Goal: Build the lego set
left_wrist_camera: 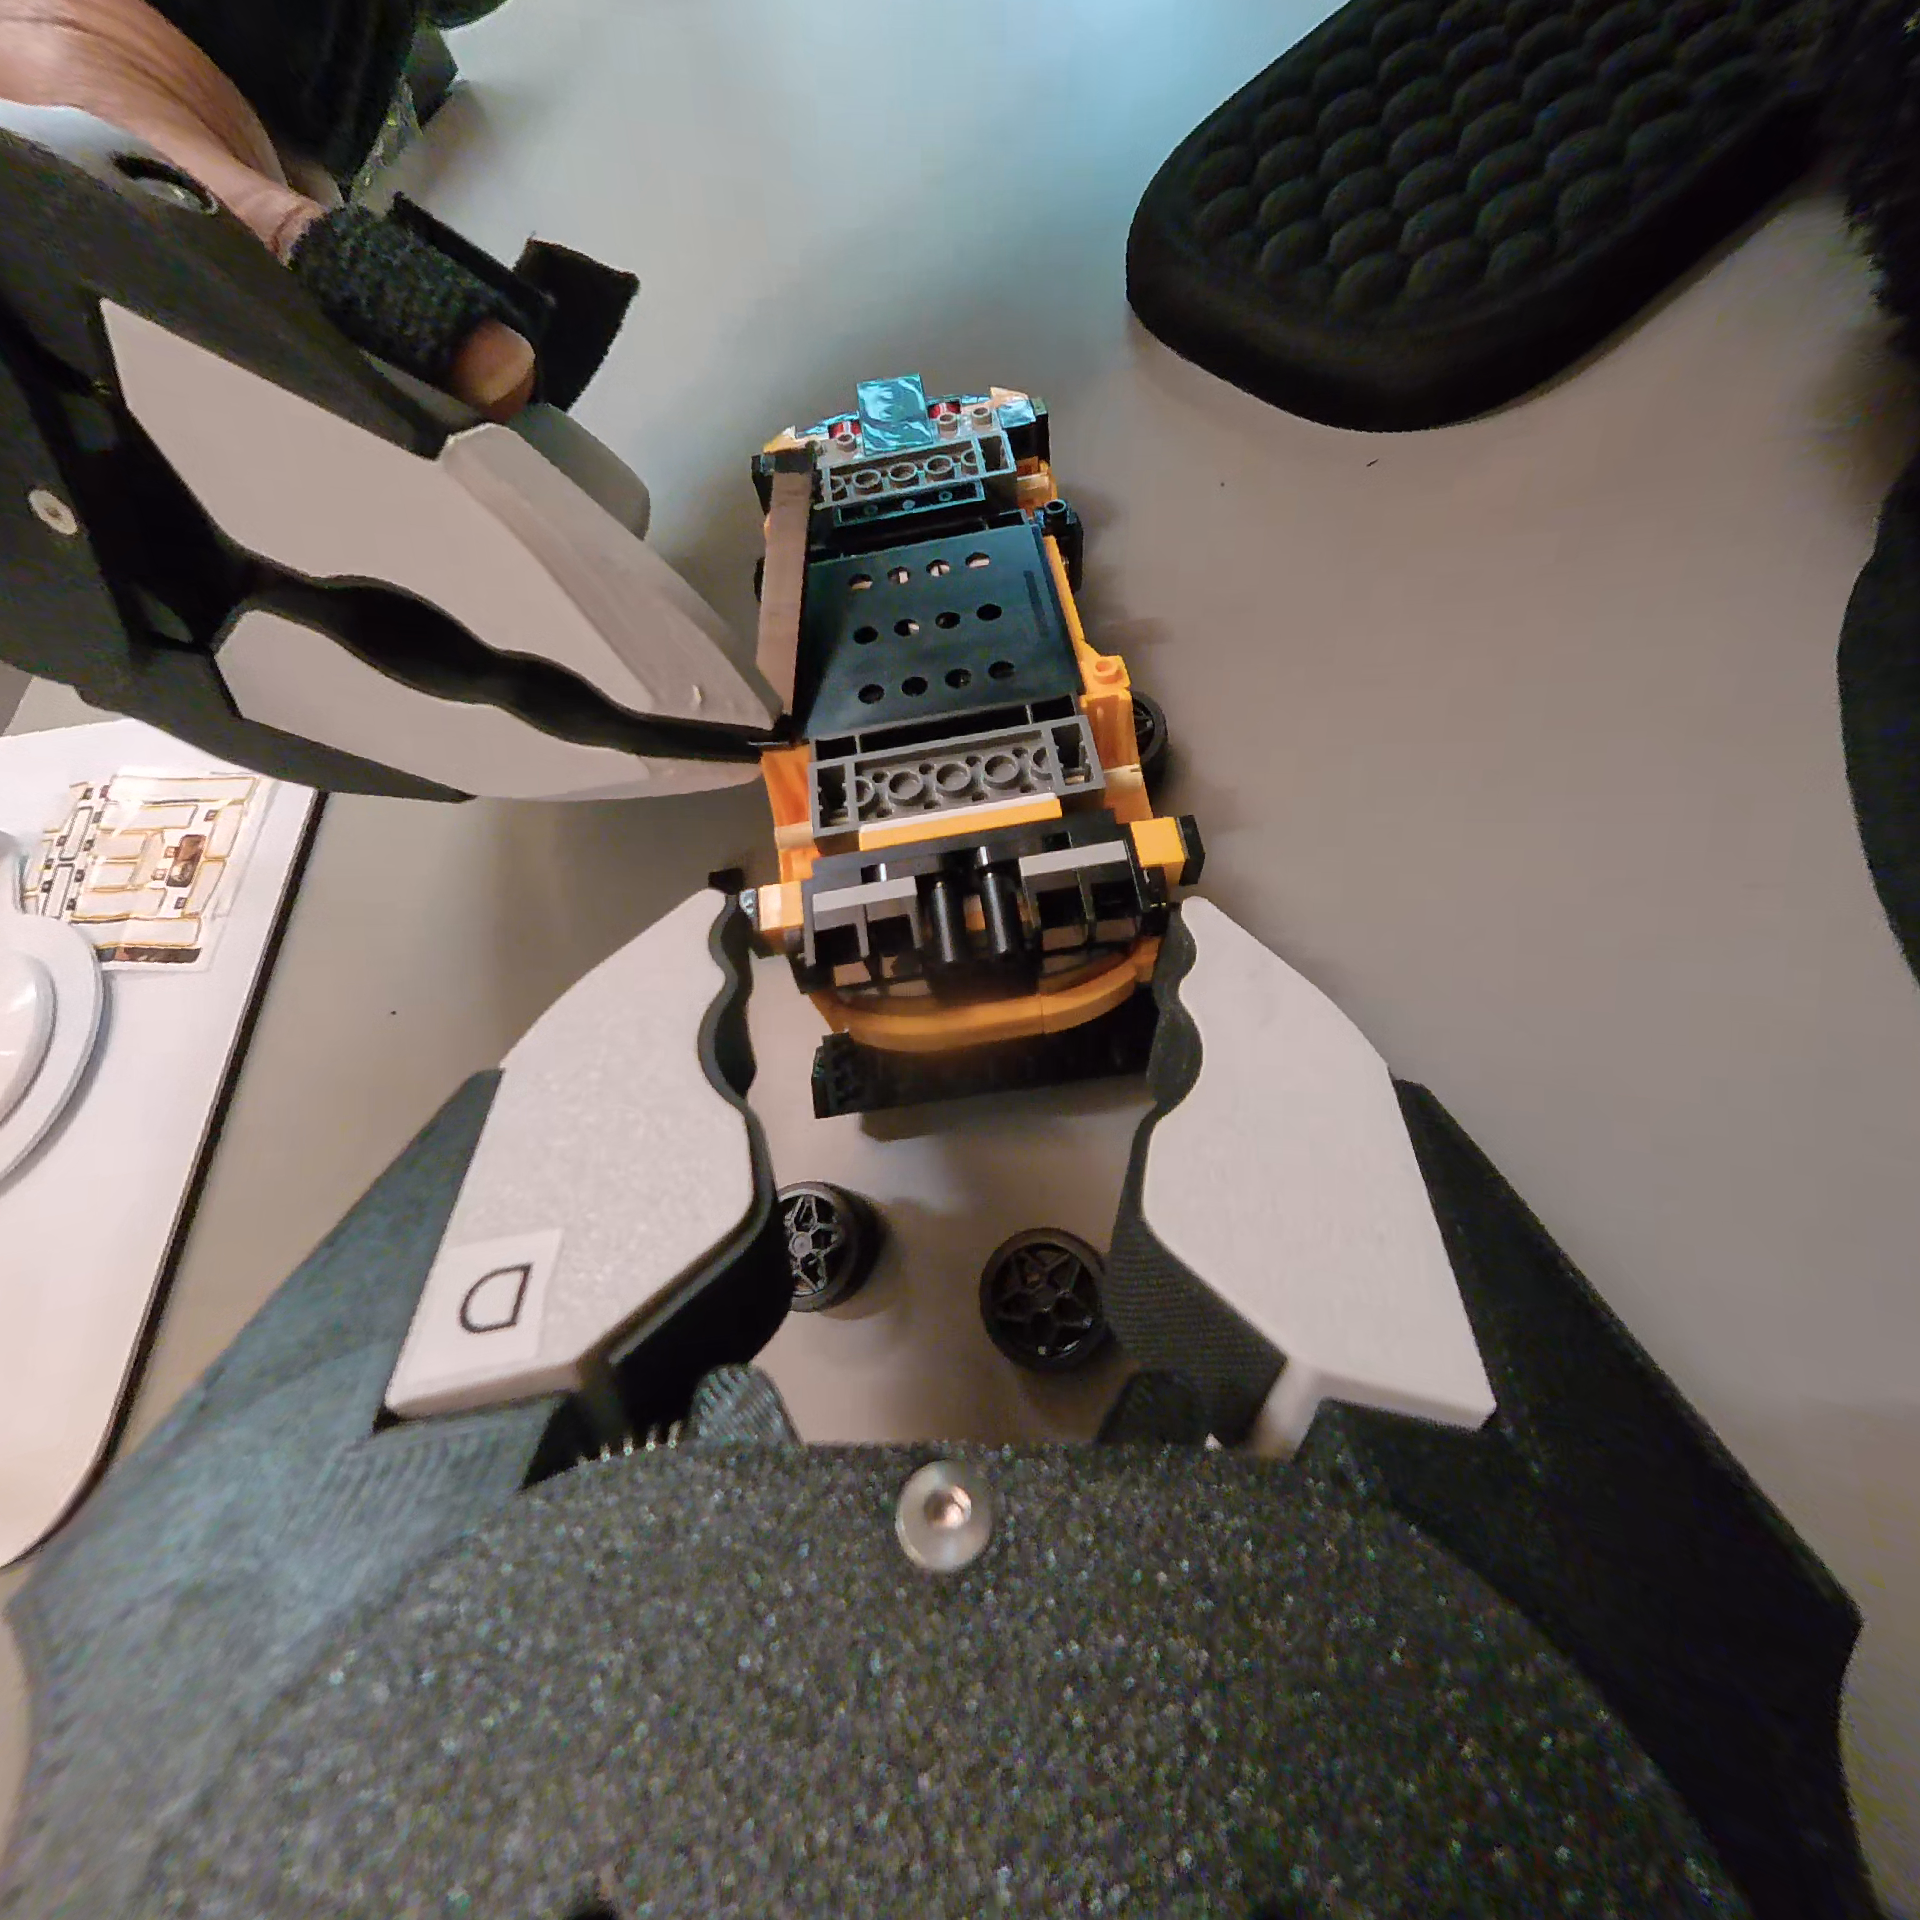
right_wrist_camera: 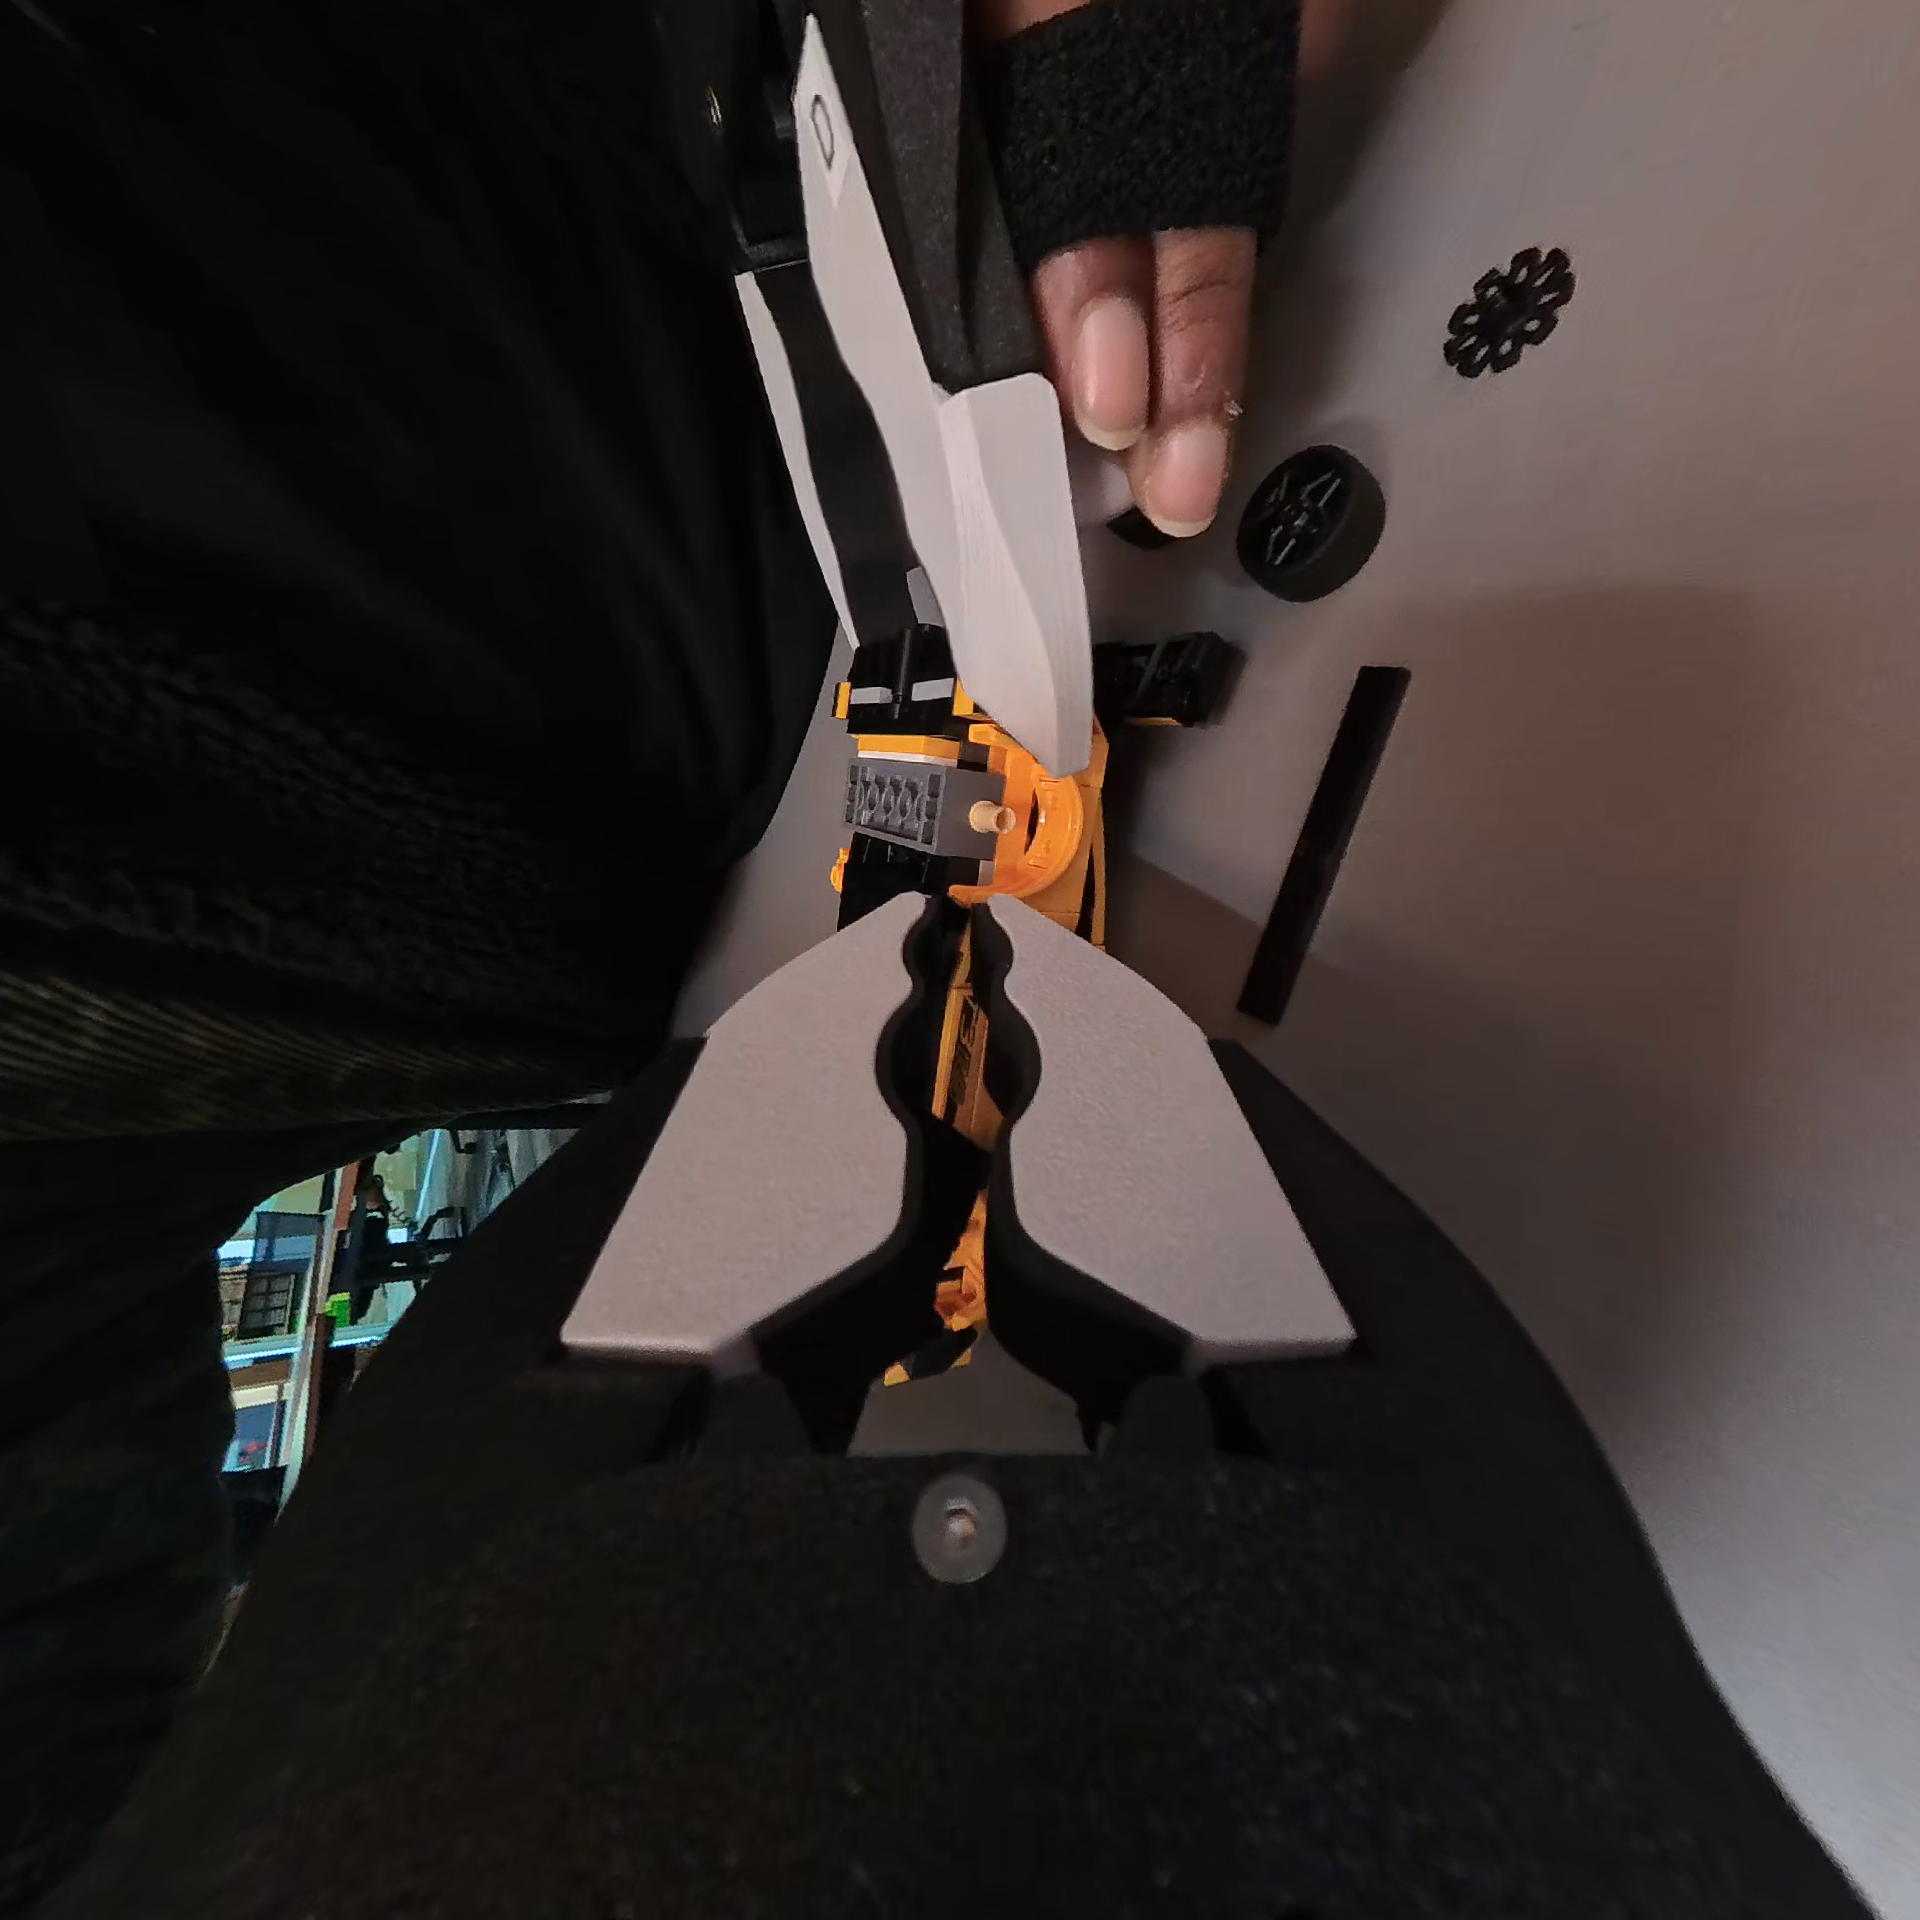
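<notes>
Both tools gripping an upside-down orange toy car on the grey surface (left_wrist_camera: 1455, 727).

Left wrist view: the left tool (left_wrist_camera: 961, 940) is clamping the toy car (left_wrist_camera: 935, 665) by its near end, two loose wheels (left_wrist_camera: 1044, 1299) lying just behind; the right tool (left_wrist_camera: 764, 740) is pinching the car's side. Right wrist view: the right tool (right_wrist_camera: 961, 914) is squeezing the car's edge (right_wrist_camera: 961, 821), the left tool (right_wrist_camera: 1039, 717) angling down from above.

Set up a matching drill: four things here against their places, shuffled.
1 lego car
2 loose wheels
3 long black plate
4 printed sheet

A on the white board, far left
B underside up, held by left gripper and right gripper
C flat on the table alongside the car
D on the table between the left gripper's fingers

Pairs: 1-B, 2-D, 3-C, 4-A
</notes>
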A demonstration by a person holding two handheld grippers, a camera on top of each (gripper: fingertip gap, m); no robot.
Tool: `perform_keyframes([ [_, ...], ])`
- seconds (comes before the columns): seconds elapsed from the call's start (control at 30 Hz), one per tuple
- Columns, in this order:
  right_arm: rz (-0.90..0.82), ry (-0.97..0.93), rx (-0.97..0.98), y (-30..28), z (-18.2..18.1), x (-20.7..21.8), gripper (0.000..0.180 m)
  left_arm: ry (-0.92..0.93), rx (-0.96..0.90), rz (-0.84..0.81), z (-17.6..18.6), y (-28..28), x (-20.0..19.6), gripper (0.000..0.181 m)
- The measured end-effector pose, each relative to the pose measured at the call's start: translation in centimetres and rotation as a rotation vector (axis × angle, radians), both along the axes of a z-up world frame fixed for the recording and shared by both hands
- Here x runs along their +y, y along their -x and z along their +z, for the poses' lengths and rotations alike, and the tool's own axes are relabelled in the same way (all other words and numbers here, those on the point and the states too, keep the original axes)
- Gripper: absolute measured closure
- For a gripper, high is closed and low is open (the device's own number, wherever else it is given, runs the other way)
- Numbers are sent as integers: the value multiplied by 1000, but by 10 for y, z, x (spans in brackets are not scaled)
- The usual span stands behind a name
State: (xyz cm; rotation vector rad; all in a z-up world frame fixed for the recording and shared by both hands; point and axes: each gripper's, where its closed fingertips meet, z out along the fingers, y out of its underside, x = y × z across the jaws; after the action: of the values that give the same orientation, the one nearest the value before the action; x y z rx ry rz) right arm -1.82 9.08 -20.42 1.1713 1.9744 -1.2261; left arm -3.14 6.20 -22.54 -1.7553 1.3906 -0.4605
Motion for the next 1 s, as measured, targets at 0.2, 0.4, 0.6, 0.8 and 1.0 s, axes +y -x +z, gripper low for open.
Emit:
perform_keyframes([
  [0.2,-18,4,9,-3,1,-5,175,124,-61,19,-1,-5,-7,92],
  [0.4,-10,28,-11,-7,3,-11,175,116,-13,38,-7,-7,-4,105],
  [0.6,-26,37,21,-7,9,-10,171,67,4,36,-6,-6,-3,105],
  [0.8,-38,-104,81,-9,10,-1,163,26,22,32,-5,-6,-3,105],
  [1.0,-94,-542,288,-38,7,5,162,5,30,35,-5,-5,-3,105],
])
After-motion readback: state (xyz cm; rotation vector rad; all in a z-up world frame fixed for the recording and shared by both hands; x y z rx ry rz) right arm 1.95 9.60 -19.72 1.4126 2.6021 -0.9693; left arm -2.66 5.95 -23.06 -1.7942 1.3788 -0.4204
